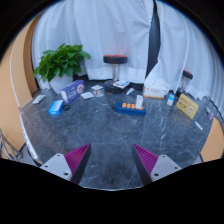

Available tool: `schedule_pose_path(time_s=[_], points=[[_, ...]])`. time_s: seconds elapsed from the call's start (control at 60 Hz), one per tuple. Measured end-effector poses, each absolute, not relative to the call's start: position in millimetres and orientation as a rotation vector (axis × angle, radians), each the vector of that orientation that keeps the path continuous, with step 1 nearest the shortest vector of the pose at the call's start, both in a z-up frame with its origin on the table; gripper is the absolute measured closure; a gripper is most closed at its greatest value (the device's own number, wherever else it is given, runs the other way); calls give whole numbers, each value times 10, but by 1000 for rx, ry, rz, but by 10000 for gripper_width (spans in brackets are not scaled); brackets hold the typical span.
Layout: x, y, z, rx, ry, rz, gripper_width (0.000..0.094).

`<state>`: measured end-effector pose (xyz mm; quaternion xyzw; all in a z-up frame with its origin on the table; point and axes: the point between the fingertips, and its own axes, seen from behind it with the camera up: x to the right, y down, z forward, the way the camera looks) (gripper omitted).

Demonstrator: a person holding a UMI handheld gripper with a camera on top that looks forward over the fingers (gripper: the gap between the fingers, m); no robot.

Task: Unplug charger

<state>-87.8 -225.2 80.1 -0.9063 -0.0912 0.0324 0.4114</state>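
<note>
My gripper is open and empty, with its pink pads wide apart over the near part of a grey marbled table. Nothing stands between the fingers. Far beyond them, at the table's far middle, lies a small dark flat item next to a white item. I cannot tell whether either is the charger. No cable or socket shows clearly.
A potted plant stands far left, with a blue box and a smaller blue box before it. A blue tray, bottles and a yellow box sit far right. A stool and white curtain lie behind.
</note>
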Motion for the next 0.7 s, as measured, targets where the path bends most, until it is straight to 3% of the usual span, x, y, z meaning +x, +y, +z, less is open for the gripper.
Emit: schedule_pose_path(time_s=[0.267,0.4,0.567,0.633,0.667,0.7], points=[[-141,-345,603,-2117,-101,41,85],[-67,383,508,-2067,-69,36,134],[-56,828,332,-2051,-74,23,392],[-66,878,266,-2051,-80,23,577],[-43,886,272,-2039,-80,10,733],[-49,889,288,-2026,-79,14,756]])
